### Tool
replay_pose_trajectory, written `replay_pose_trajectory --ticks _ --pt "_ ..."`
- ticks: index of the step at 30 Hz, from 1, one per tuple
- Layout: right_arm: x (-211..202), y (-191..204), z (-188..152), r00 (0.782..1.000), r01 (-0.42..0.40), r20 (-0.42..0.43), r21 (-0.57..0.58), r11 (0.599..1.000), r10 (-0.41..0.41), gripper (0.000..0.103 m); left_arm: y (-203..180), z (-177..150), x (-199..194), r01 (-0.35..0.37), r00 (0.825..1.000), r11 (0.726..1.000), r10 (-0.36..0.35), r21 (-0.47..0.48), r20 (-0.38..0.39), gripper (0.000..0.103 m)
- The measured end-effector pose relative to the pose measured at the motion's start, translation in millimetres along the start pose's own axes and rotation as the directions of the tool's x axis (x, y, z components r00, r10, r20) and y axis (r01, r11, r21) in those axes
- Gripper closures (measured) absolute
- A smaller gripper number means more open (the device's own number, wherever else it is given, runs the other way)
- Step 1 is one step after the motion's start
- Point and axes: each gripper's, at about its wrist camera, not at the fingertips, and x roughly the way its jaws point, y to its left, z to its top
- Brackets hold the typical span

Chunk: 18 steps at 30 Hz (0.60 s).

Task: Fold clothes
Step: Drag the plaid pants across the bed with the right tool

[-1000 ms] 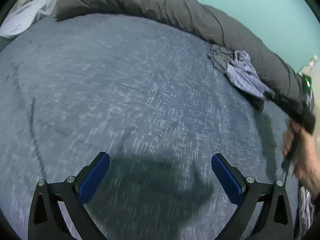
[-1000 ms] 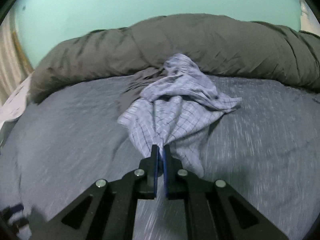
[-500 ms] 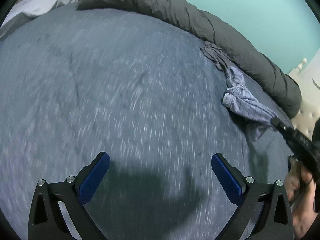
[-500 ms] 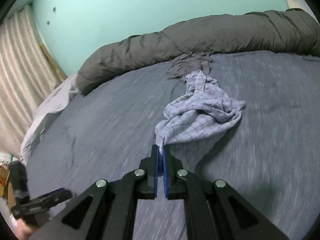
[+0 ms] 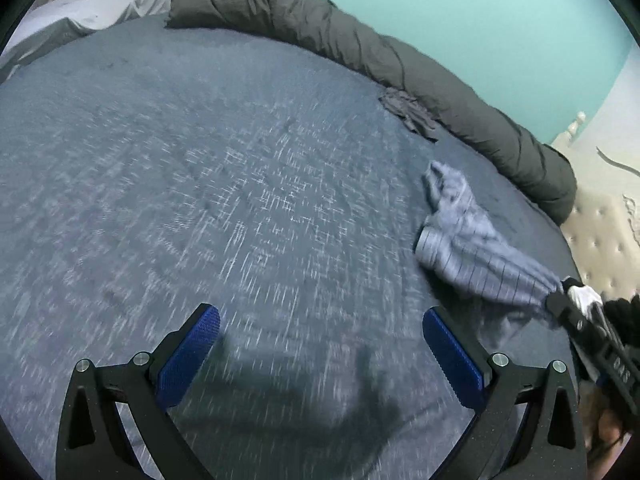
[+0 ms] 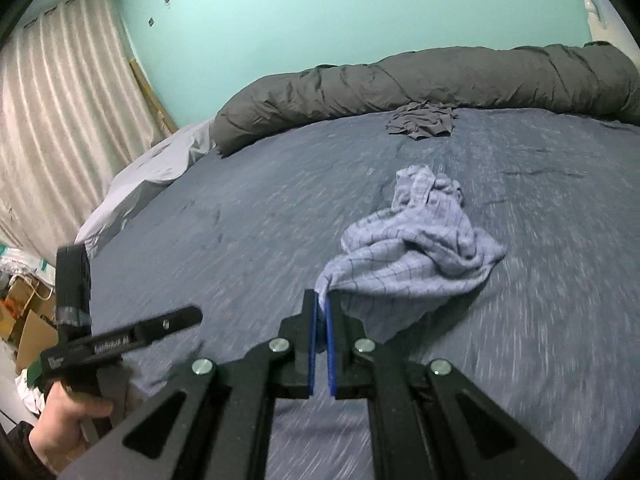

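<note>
Blue bedspread [image 6: 240,208] fills both views, rolled grey duvet [image 6: 400,80] along its far edge, dark garment [image 6: 424,120] beside it. Checked shorts [image 6: 412,248] – possibly boxers, blurred – lie crumpled mid-bed. Step: drag to clear space, pull low, then spread flat. Right gripper [image 6: 321,312] clamped on a corner; left gripper [image 5: 320,356] wide apart, empty.

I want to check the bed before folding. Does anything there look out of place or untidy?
Yes. A dark grey garment lies crumpled against the rolled grey duvet. The light blue checked garment is bunched up, one corner pinched in the right gripper. Nothing looks damaged.
</note>
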Motion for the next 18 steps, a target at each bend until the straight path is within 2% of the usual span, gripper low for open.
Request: replay_pose_trajectory --ticks 5,9,13,18 --pt "-37 39 -31 1.000 -0.019 -0.017 0.024 1.000 0.019 0.100 3 -24 -50 0.015 1.000 1.000 -0.015 -0.019 0.013 0.000" --pt "-50 62 -49 0.997 -0.056 -0.044 0.042 0.998 0.058 0.100 14 -42 -75 0.018 1.000 0.999 -0.018 -0.041 0.007 0.000" --pt "-44 75 -68 0.993 -0.072 -0.089 0.041 0.997 0.075 0.100 28 -55 -79 0.023 1.000 0.998 -0.023 -0.066 -0.003 0.000" --pt "-24 62 -82 0.988 -0.041 -0.146 0.065 0.997 0.051 0.097 43 -63 -67 0.016 1.000 0.997 -0.018 -0.081 -0.020 0.000"
